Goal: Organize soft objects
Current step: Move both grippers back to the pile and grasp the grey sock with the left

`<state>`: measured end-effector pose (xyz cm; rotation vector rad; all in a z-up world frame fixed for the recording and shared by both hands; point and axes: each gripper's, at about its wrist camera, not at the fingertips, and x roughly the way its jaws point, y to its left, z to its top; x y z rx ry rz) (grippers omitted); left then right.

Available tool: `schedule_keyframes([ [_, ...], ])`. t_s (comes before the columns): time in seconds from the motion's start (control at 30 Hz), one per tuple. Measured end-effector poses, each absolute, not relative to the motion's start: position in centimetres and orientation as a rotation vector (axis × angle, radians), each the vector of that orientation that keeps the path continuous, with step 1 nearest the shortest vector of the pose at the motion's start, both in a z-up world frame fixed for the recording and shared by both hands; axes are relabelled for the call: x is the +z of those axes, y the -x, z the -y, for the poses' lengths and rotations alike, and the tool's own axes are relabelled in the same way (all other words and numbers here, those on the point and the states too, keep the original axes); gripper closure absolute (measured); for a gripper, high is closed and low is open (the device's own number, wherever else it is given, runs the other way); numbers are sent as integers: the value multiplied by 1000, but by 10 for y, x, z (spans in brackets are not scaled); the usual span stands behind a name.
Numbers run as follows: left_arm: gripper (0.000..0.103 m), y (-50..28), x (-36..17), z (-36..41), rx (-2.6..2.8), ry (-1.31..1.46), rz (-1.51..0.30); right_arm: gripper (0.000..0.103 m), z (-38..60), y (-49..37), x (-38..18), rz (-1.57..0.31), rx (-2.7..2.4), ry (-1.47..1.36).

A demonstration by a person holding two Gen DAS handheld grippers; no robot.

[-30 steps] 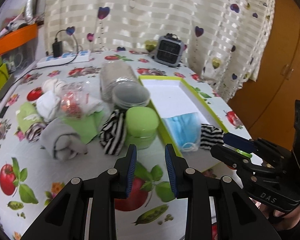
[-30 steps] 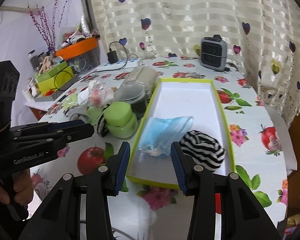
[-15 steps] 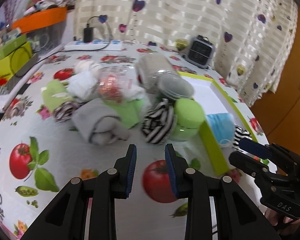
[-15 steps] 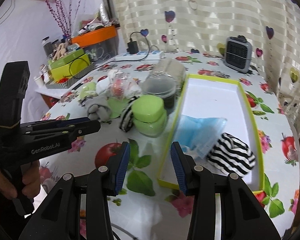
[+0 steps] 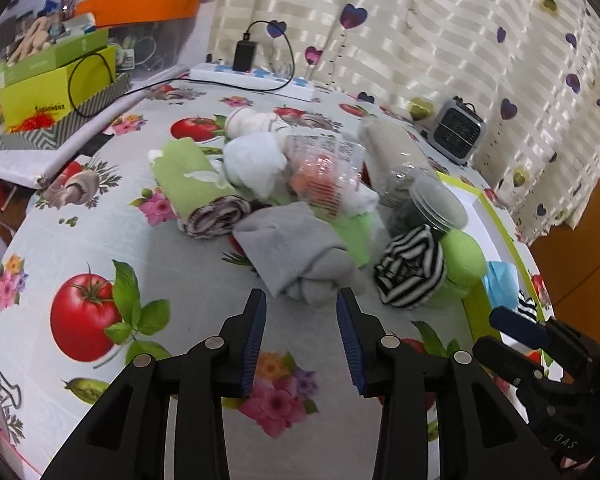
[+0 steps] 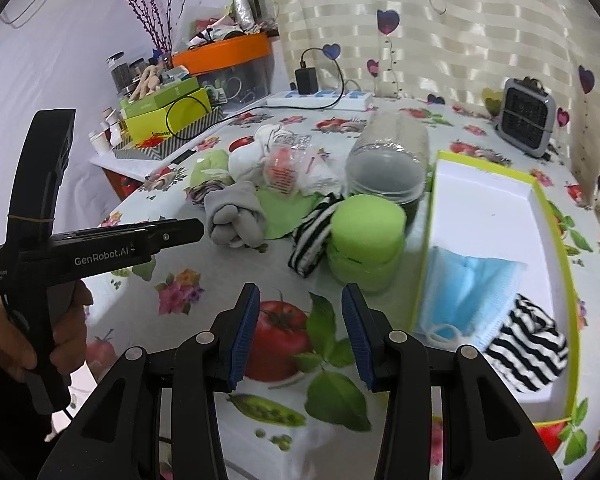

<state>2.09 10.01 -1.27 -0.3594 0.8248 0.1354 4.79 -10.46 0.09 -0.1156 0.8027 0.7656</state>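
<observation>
A rolled grey sock [image 5: 296, 252] lies at the front of a pile of soft things, just beyond my left gripper [image 5: 300, 308]. Its jaws are opening with nothing between them. A black-and-white striped sock [image 5: 412, 276] leans on a green sponge [image 5: 460, 256] to the right. Behind them lie a green cloth roll [image 5: 188, 184] and white socks [image 5: 256, 160]. The green-rimmed white box [image 6: 488, 208] holds a blue face mask [image 6: 468, 292] and another striped sock [image 6: 528, 344]. My right gripper [image 6: 300, 300] hovers open and empty over the tablecloth, left of the box.
A clear plastic jar [image 6: 388, 160] lies on its side against the box. A crinkly bag with orange contents [image 5: 324, 172] sits in the pile. A power strip [image 6: 320, 98] and a small grey heater [image 6: 526, 120] stand at the back. Stacked boxes [image 6: 168, 116] crowd the left.
My left gripper has swung left from the box to the pile, and its jaws have widened. The right gripper has also shifted left, so the box now sits to its right.
</observation>
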Motion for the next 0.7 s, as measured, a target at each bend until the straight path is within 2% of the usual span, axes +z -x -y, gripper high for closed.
schedule_keyframes([
  [0.4,64,-38,-15,-114,109,393,-817,59,74,-74,-21,-897,747,37],
  [0.7,62,-51,-18,-123,98,429,-816,59,63,-85,-22,-884,718,-19],
])
